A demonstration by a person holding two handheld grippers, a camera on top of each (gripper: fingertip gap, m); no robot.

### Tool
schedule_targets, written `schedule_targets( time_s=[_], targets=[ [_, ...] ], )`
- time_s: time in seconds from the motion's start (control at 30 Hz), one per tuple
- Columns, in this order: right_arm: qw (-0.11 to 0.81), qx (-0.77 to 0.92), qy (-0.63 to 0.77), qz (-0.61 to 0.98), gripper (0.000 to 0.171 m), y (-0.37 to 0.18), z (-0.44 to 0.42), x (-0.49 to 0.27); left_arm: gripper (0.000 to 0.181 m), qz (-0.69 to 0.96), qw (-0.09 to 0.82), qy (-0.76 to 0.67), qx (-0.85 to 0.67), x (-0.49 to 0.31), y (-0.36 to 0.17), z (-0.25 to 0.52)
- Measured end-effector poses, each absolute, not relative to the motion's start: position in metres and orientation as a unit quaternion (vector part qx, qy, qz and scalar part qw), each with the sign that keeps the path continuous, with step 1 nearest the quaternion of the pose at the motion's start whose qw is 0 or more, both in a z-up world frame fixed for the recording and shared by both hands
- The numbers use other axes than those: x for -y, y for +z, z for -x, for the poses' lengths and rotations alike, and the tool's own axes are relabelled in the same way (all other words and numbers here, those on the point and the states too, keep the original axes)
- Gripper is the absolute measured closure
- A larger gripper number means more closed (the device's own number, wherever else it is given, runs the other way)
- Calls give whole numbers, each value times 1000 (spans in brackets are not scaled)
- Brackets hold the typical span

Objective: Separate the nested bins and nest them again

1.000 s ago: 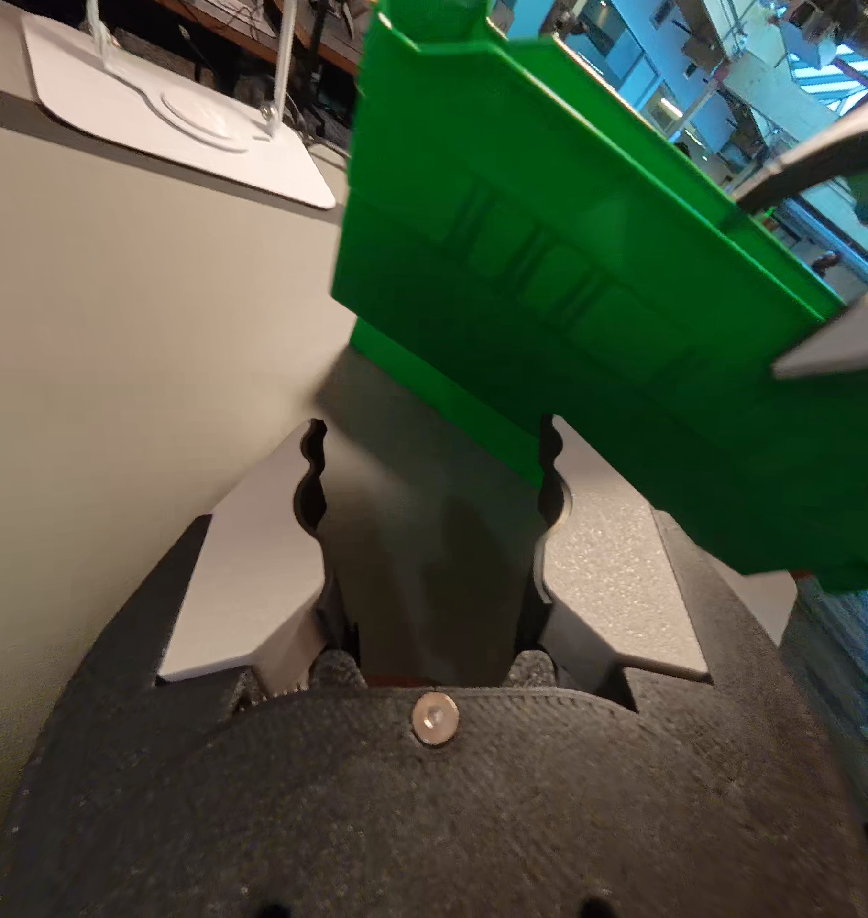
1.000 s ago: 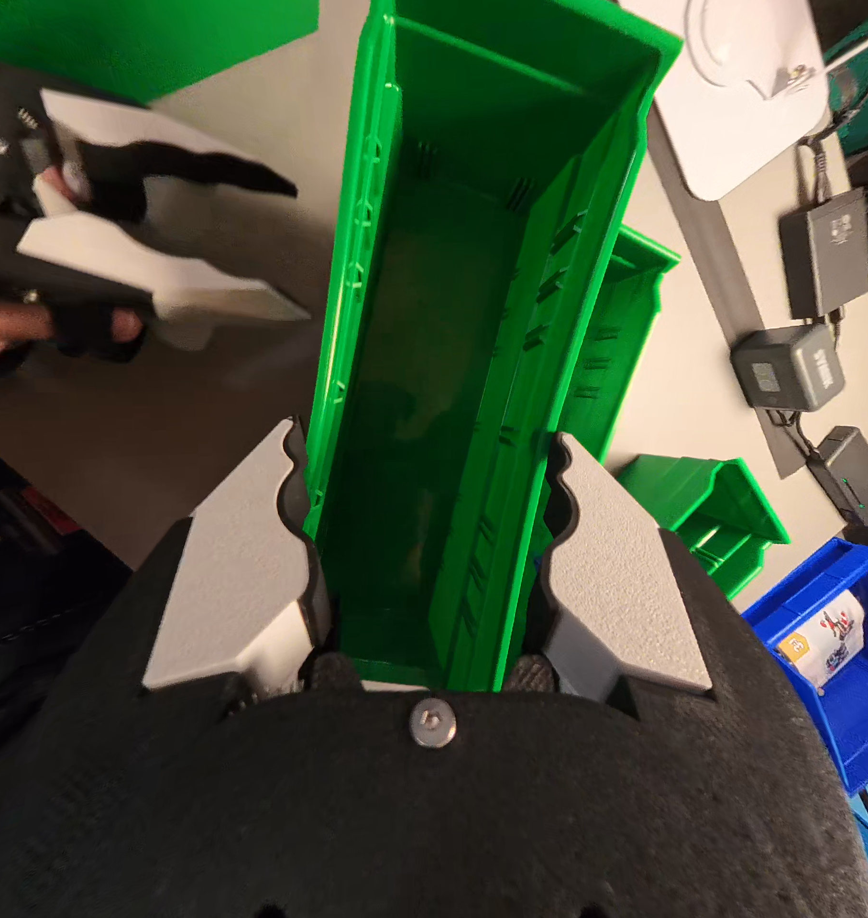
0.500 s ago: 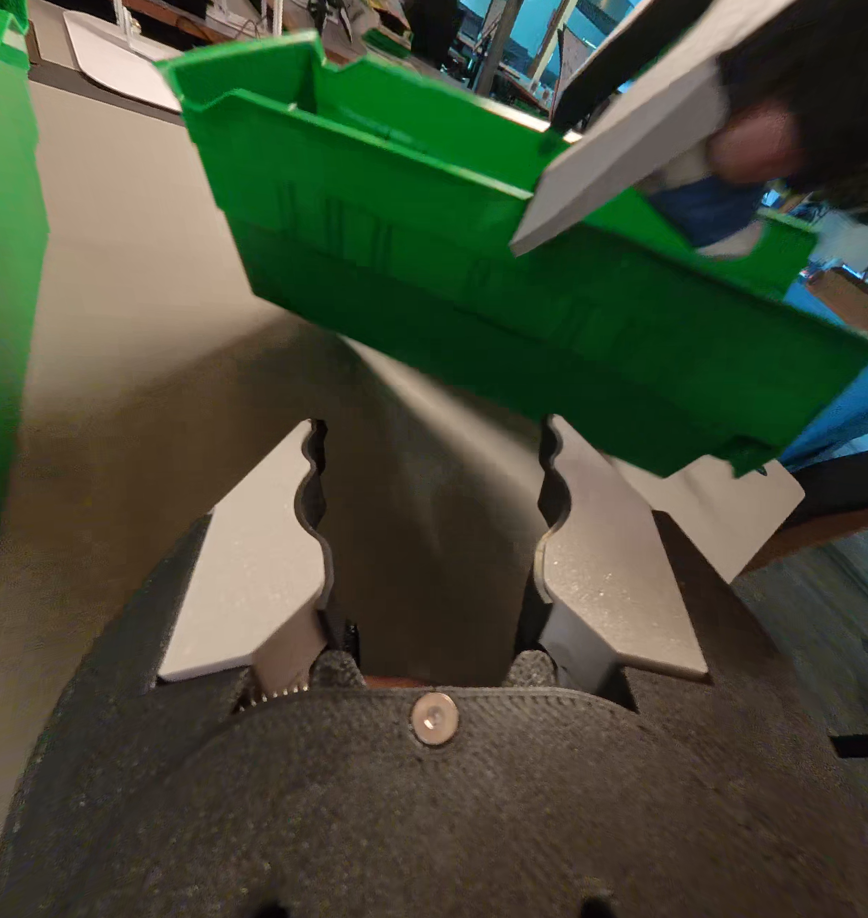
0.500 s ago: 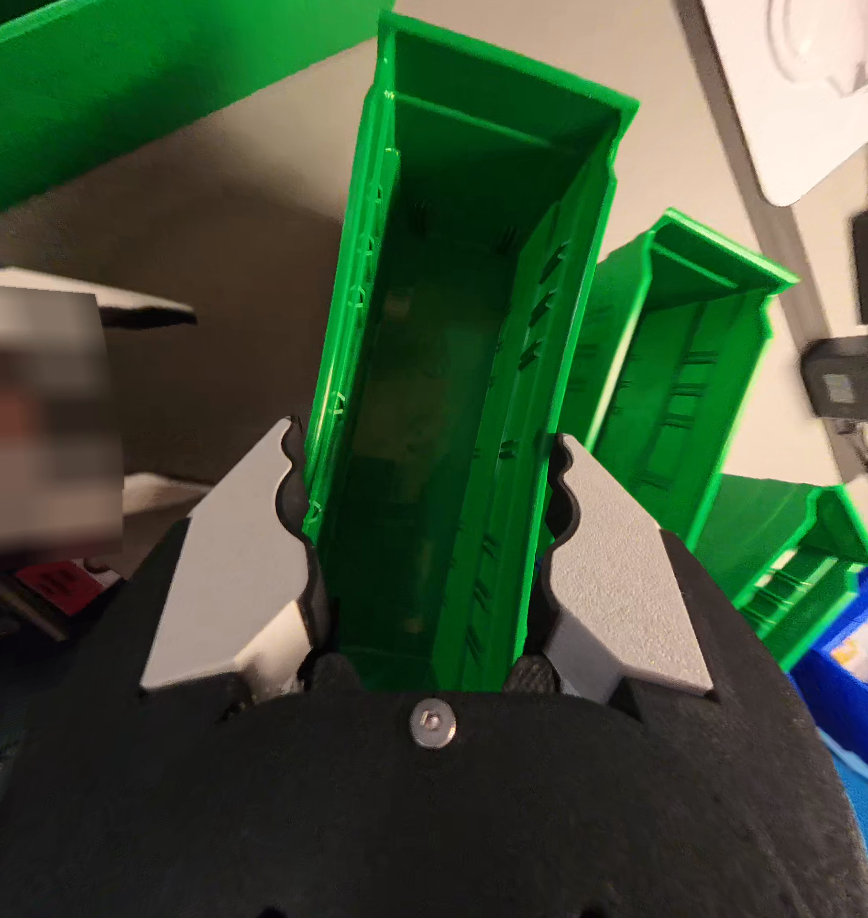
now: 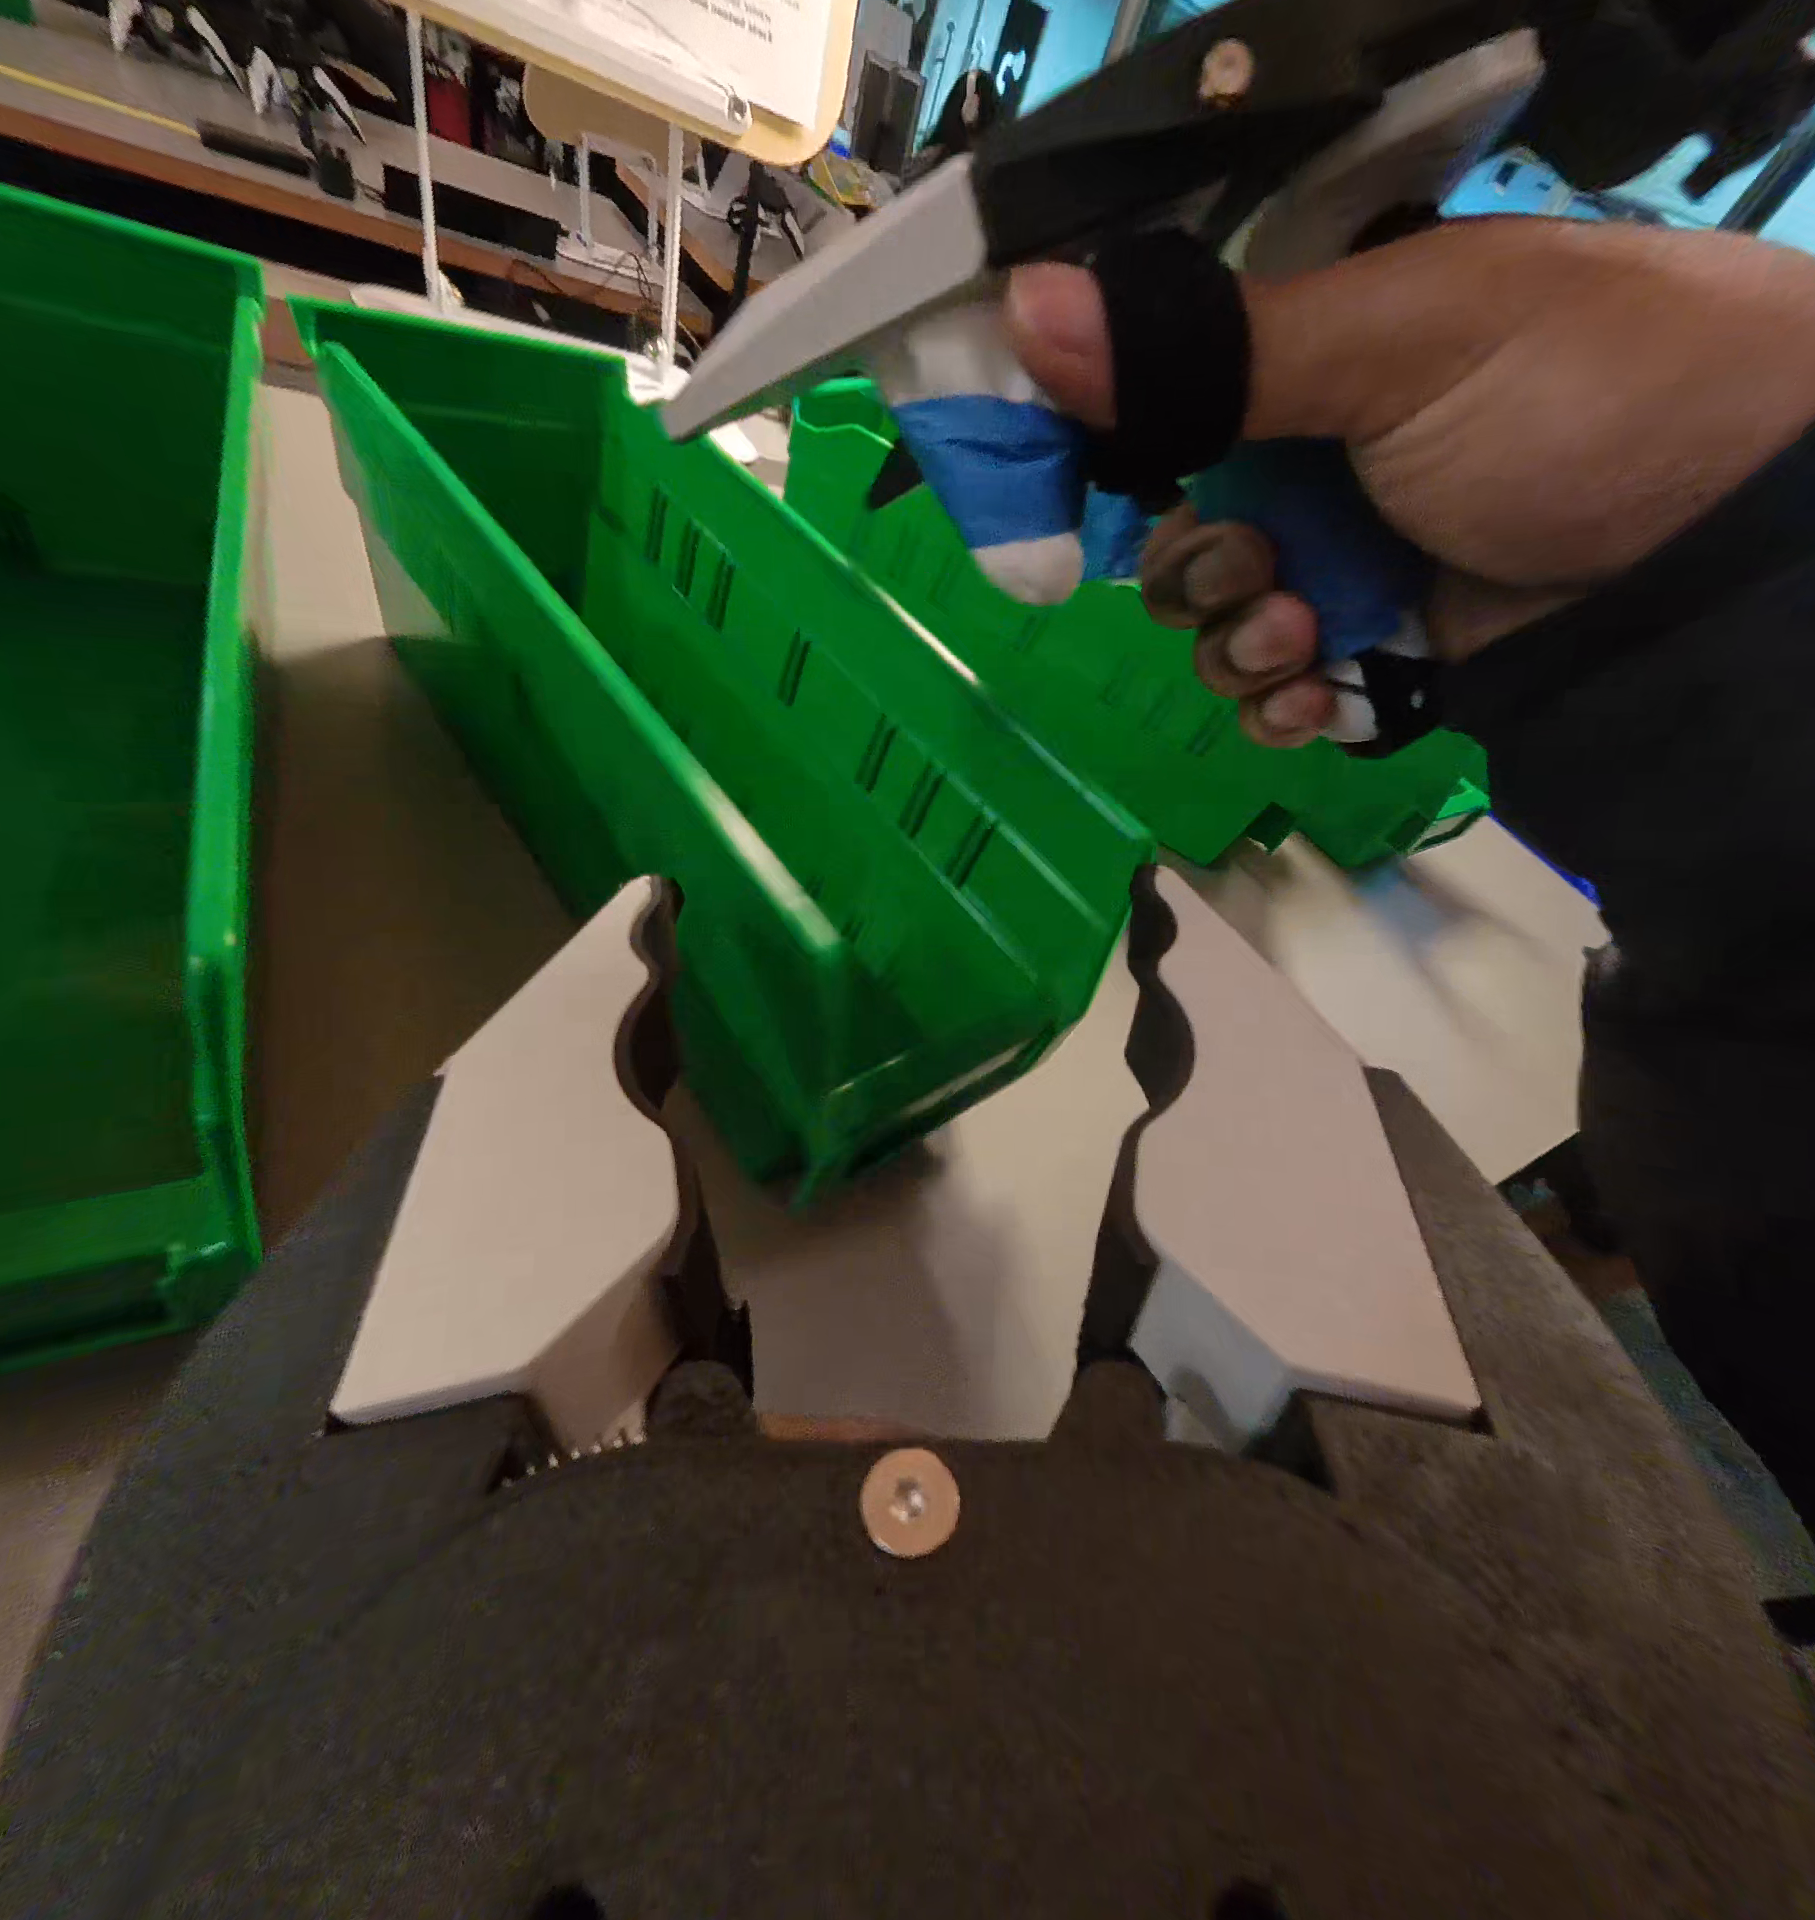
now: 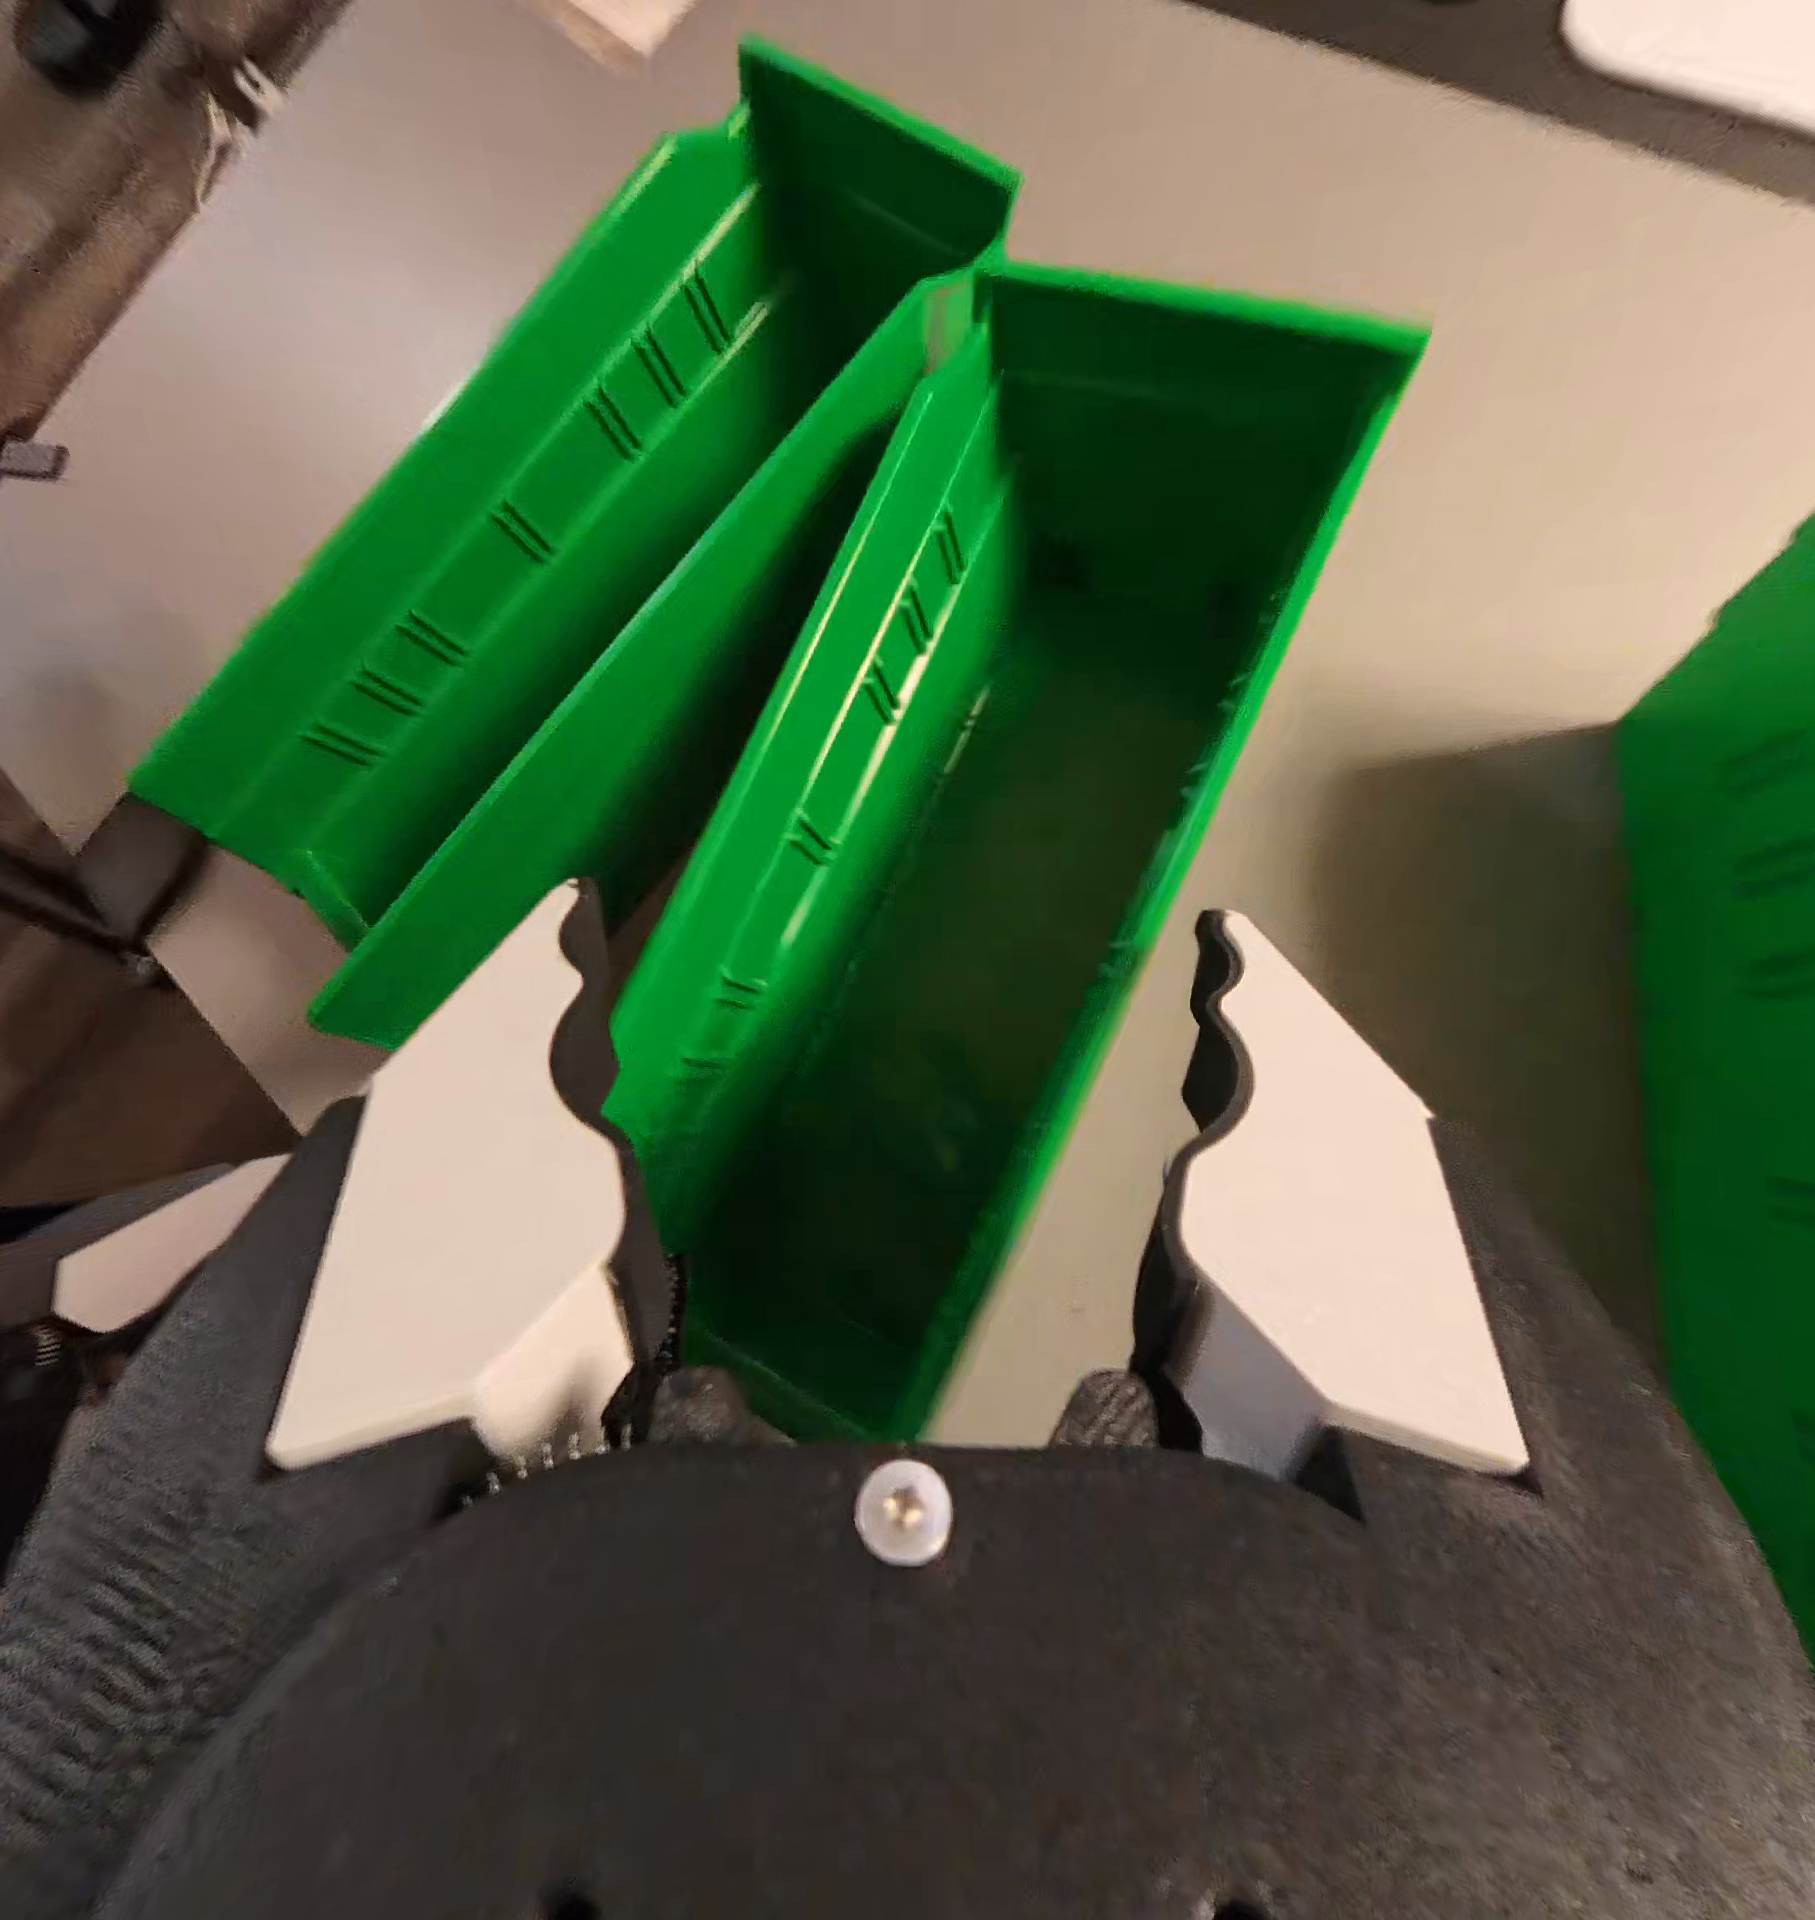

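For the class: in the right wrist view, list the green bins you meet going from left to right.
Left green bin lying at an angle → middle green bin between the right gripper fingers → third green bin at the right edge.

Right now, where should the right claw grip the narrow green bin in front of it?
Probably take the narrow green bin at its near end, across both long walls, coming in along its length. The walls run parallel to the right claw's open fingers and fit between them; another green bin crowds its far left side.
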State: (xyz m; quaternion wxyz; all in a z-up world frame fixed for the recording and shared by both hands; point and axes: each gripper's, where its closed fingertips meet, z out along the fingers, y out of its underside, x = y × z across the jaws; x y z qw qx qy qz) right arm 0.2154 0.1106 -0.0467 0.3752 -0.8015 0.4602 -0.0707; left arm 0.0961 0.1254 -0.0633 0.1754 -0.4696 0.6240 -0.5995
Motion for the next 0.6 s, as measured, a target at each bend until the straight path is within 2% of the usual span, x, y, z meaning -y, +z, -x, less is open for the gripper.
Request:
schedule_targets(
  time_s=[0.03,0.1,0.23,0.3,0.37,0.5,0.6],
  targets=[
    [386,-454,-90,798,59,-40,-215,-104,93,467,185,-597,-625,-128,-61,-95],
    [413,-434,-129,790,60,-24,-209,-84,86,464,209,-591,-626,-135,-58,-95],
    [416,-440,-244,758,68,-12,-199,9,90,463,233,-587,-622,-151,-57,-96],
    [393,-467,-275,742,69,-25,-194,62,93,465,250,-574,-626,-159,-62,-100],
    [380,-496,-250,740,73,-54,-185,94,100,465,266,-554,-637,-162,-70,-106],
    [389,-517,-183,740,114,-107,-170,103,126,448,311,-528,-652,-160,-73,-119],
    [441,-506,-182,718,134,-111,-162,85,137,434,356,-499,-661,-160,-75,-131]
  ],
)
